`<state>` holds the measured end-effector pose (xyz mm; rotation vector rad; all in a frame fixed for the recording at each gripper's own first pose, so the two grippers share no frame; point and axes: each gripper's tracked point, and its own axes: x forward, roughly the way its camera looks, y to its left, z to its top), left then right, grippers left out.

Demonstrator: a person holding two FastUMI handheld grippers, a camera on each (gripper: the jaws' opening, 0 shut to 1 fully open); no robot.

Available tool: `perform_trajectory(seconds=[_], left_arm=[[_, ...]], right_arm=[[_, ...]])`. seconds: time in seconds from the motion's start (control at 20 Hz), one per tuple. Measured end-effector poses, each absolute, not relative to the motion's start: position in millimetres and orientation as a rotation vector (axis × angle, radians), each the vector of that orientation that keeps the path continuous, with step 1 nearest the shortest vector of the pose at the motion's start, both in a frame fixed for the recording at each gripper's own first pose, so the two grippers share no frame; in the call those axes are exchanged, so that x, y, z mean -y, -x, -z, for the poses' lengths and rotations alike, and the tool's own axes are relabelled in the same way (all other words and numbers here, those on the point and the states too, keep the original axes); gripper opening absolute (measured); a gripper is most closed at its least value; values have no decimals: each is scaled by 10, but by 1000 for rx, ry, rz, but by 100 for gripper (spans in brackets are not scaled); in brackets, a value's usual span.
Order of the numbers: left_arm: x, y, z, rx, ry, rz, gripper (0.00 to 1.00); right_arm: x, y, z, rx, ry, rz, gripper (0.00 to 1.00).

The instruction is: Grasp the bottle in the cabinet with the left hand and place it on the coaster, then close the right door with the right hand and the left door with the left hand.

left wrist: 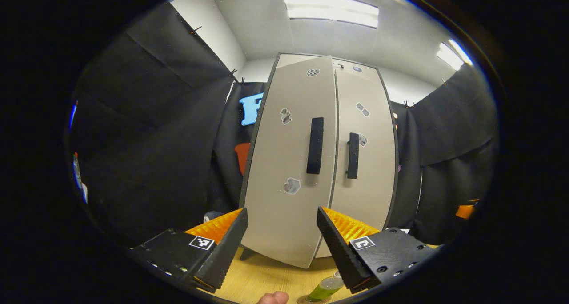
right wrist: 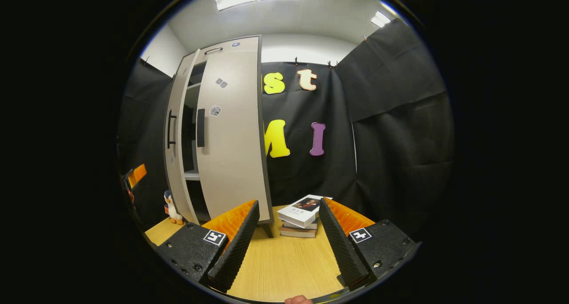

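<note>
Cabinet (left wrist: pixel 289 162): tall and pale, upright at the back of the wooden table (right wrist: pixel 284 264), its long axis vertical.
Left door (left wrist: pixel 291 162): front face turned to the left gripper view, lower corner swung out over the table, so by my read not home yet; the right gripper view shows a dark gap with shelves between the two doors.
Right door (right wrist: pixel 233 130): nearly flush with the cabinet's right side, looks about closed.
Step in hand: bottle seems done, right door looks done, so the left door's closing is live, I'd judge.
Next move: left gripper should press the left door's face near its black handle (left wrist: pixel 314 145) and push until the gap is gone.
Left gripper (left wrist: pixel 282 233): fingers spread wide, gripping nothing, aimed at the left door's lower half.
Right gripper (right wrist: pixel 289 224): fingers apart too, empty, over the table toward the stack of books (right wrist: pixel 302 217) beside the cabinet's right corner.
Bottle (left wrist: pixel 326 288): at the table's near edge, below the left gripper, green liquid inside, seemingly on a round coaster (left wrist: pixel 306 300); seen tilted in this lens, so standing or lying I cannot tell.
Penguin toy (right wrist: pixel 171 208): by the cabinet's left foot.
</note>
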<state>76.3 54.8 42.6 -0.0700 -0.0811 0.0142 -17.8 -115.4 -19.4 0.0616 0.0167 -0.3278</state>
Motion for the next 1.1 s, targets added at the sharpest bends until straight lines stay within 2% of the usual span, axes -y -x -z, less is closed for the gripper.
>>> perform_trajectory(seconds=[0.05, 0.1, 0.15, 0.2, 0.25, 0.4, 0.45, 0.5, 0.55, 0.6, 0.65, 0.7, 0.75, 0.8, 0.85, 0.9, 1.05, 1.1], left_arm=[[-502, -738, -344, 59, 82, -9, 90], [-485, -719, -251, 42, 87, -9, 99], [-494, -704, -191, 31, 80, -15, 100], [-528, -689, -159, 29, 60, -32, 100], [-572, -672, -150, 33, 35, -51, 95], [-531, -614, -72, 30, -2, -57, 95], [-505, -596, -42, 21, -3, -52, 99], [-486, -583, -15, 14, -5, -47, 95], [-465, -568, -12, 13, -7, -44, 99], [-462, -552, -18, 18, -11, -43, 95], [-454, -536, -18, 23, -19, -40, 94], [-436, -527, -11, 25, -29, -38, 95], [-430, -514, -11, 25, -39, -35, 99], [-431, -503, -12, 27, -47, -32, 95], [-423, -491, -14, 29, -50, -29, 99], [-418, -486, -18, 30, -49, -27, 94], [-397, -484, -12, 27, -32, -21, 95], [-396, -491, -3, 25, -28, -21, 99]], right_arm=[[1119, 173, 235, -28, -73, 320, 83], [1084, 165, 249, -35, -83, 309, 83], [1054, 158, 263, -41, -88, 300, 83], [1033, 150, 275, -47, -86, 295, 83], [1019, 150, 287, -53, -80, 292, 83], [963, 109, 277, -62, -75, 279, 83], [926, 81, 260, -63, -82, 270, 83], [885, 57, 222, -56, -88, 259, 83], [847, 48, 178, -45, -91, 251, 83], [816, 49, 150, -36, -89, 245, 83], [783, 40, 131, -34, -83, 237, 83], [749, 42, 128, -36, -76, 230, 83], [736, 48, 126, -39, -70, 226, 83], [726, 64, 137, -41, -67, 224, 83], [721, 73, 134, -44, -67, 224, 83], [713, 85, 137, -46, -71, 223, 83], [733, 121, 133, -50, -78, 232, 83], [736, 137, 125, -49, -80, 233, 83]])
